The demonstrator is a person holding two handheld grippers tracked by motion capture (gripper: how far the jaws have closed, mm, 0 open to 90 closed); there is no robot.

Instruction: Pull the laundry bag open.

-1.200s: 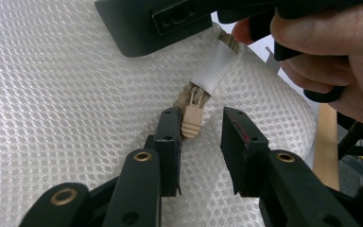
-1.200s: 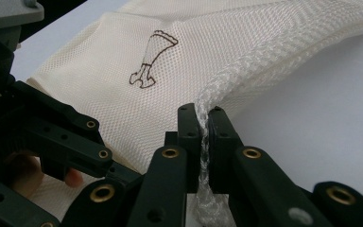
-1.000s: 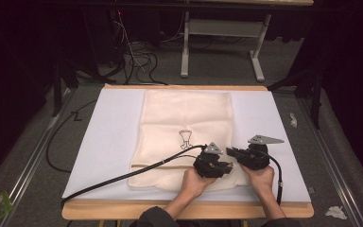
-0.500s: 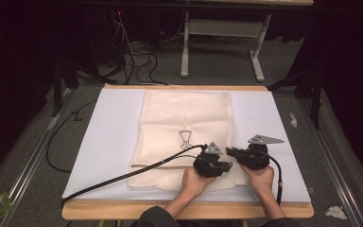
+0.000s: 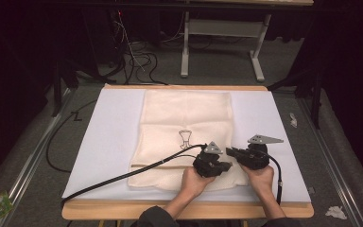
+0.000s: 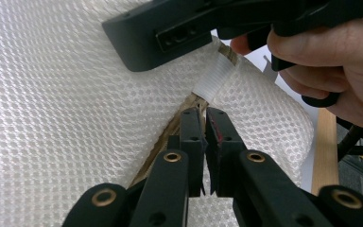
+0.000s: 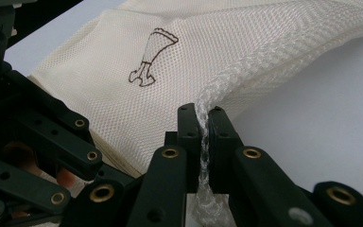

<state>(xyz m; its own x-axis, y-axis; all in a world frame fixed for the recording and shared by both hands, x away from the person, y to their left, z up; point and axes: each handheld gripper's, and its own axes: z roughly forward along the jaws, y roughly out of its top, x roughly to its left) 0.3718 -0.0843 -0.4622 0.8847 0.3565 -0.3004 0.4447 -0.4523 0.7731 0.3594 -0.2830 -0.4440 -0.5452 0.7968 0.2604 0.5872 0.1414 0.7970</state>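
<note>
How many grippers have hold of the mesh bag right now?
2. The right gripper clamps the mesh bag's white braided cord at the bag's near right edge; the left gripper pinches the bag's mouth beside it.

Lab, dark room, floor cables (image 5: 137, 59), table frame (image 5: 222, 45)

Black tongs (image 7: 203, 123) with brass rivets, grey three-cornered plates, trailing black cables.

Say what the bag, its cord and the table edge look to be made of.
Bag: cream mesh fabric, probably synthetic; fine open holes show throughout. Cord: white braided rope, slightly shiny, likely nylon or polyester. Table edge: pale wood or wood laminate, smooth and matte.
</note>
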